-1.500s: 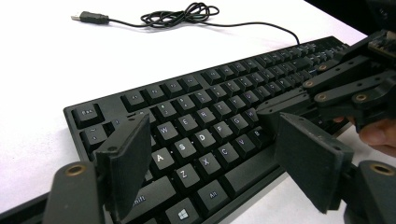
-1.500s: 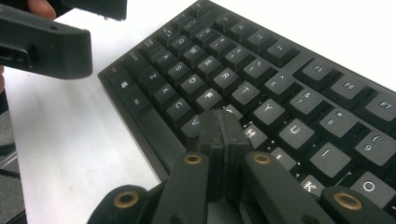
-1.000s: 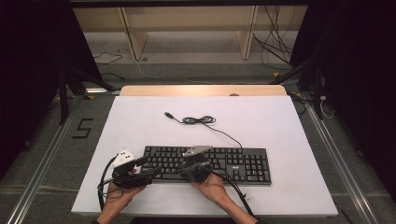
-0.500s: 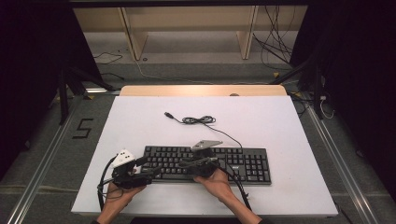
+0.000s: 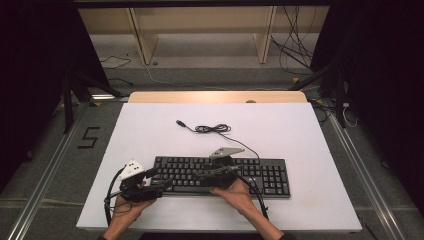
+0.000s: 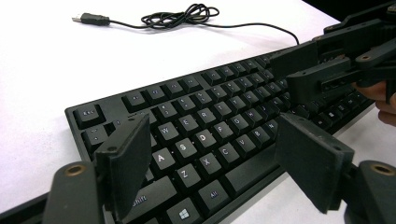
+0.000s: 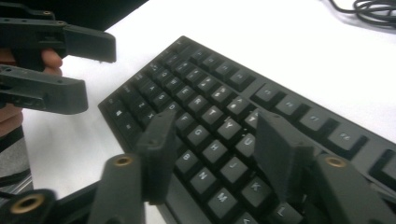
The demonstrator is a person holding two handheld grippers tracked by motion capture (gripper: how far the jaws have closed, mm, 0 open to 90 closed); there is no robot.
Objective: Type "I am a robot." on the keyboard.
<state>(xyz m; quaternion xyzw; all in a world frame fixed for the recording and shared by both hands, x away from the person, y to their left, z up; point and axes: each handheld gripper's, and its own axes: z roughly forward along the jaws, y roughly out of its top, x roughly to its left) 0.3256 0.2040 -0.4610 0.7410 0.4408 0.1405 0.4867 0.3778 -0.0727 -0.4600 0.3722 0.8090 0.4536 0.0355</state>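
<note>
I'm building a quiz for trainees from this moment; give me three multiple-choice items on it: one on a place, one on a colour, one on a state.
1. Where does the coiled cable lie?
A. On the table beyond the keyboard
B. On top of the keys
C. On the floor

2. What colour is the keyboard?
A. White
B. Black
C. Grey

3. How do the right gripper jaws stand?
A. Clamped on the cable
C. Shut tight, empty
B. Apart, above the keys

Key: 1 A, the high view shows the coil on the white table past the keyboard's far edge. 2 B, case and keys are black in every view. 3 B, the right gripper view shows a gap with keys visible between the jaws, which have just been opening, nothing held.
</note>
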